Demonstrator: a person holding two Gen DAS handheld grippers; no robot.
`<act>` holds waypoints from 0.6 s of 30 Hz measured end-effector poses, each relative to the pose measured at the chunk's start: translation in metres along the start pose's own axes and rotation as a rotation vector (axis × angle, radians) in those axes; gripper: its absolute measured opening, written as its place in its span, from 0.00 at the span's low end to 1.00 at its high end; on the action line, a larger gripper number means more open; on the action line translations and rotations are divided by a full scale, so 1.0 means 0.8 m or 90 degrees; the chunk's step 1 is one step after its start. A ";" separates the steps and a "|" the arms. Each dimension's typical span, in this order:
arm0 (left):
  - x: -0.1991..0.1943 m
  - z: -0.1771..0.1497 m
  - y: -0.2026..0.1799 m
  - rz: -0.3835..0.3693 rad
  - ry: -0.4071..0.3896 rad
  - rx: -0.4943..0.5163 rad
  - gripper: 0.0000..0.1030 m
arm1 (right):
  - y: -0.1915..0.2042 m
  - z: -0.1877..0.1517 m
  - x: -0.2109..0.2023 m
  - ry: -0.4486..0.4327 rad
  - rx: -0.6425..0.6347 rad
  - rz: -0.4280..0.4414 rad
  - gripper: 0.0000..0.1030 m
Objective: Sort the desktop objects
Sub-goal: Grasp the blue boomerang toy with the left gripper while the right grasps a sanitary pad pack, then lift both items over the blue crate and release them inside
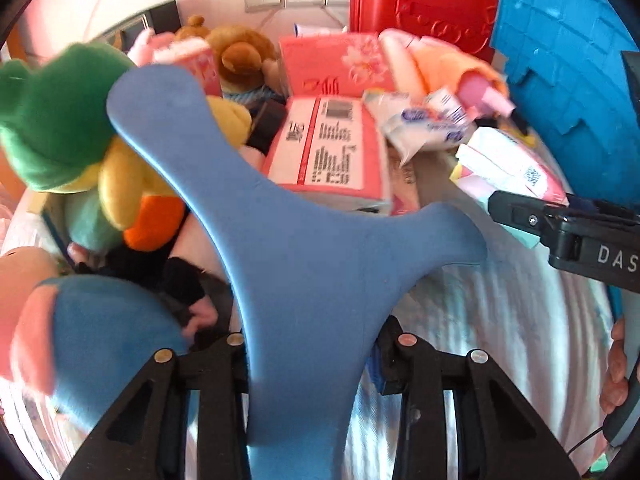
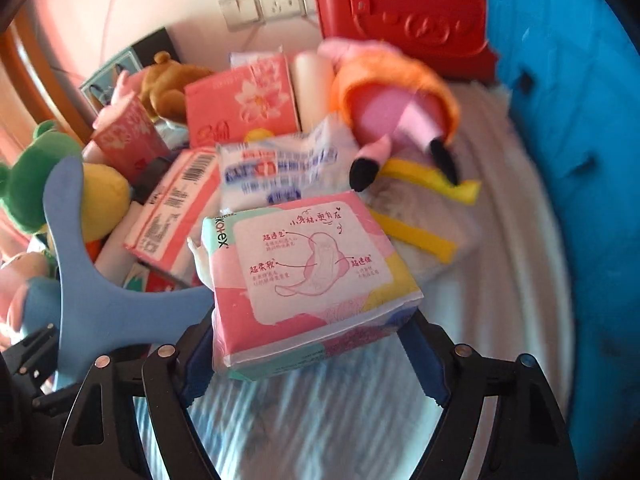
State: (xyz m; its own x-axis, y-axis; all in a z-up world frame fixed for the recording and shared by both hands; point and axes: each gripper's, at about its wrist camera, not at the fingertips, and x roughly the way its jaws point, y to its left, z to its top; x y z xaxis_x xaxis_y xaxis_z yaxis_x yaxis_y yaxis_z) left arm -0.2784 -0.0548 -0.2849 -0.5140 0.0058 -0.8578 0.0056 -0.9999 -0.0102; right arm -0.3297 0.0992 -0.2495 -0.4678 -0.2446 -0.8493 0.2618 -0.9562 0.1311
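Gripping the blue three-armed toy (image 1: 296, 264) by its stem, the left tool (image 1: 312, 340) lifts it off the striped bed (image 1: 500, 320), while the right tool (image 2: 308, 344) closes around the pink pad packet (image 2: 312, 276) beside the heap for sorting.

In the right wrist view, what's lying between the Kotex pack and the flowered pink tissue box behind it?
A white and blue plastic pack lies there, shown in the right wrist view, overlapping the front of the flowered box behind the Kotex pack.

left tongs (image 1: 312, 344): clamped, holding | right tongs (image 2: 316, 344): pads gripping, holding
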 end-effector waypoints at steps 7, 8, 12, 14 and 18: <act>-0.059 -0.023 -0.007 0.005 -0.054 -0.013 0.28 | 0.016 -0.009 -0.099 -0.096 -0.019 -0.038 0.79; -0.073 -0.025 -0.001 0.006 -0.061 -0.016 0.28 | 0.020 -0.009 -0.114 -0.109 -0.024 -0.040 0.79; -0.107 -0.008 0.011 0.011 -0.108 -0.026 0.28 | 0.041 0.003 -0.155 -0.154 -0.035 -0.046 0.79; -0.127 0.000 0.011 0.012 -0.132 -0.027 0.28 | 0.048 0.003 -0.177 -0.174 -0.040 -0.053 0.79; -0.167 0.011 0.011 0.003 -0.180 -0.030 0.28 | 0.055 0.003 -0.222 -0.213 -0.041 -0.069 0.79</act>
State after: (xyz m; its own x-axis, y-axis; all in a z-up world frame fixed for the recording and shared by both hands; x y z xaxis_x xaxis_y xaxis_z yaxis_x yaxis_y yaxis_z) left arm -0.2174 -0.0642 -0.1655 -0.7330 -0.0084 -0.6801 0.0446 -0.9984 -0.0357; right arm -0.2375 0.1001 -0.0916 -0.7437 -0.1913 -0.6405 0.2432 -0.9699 0.0073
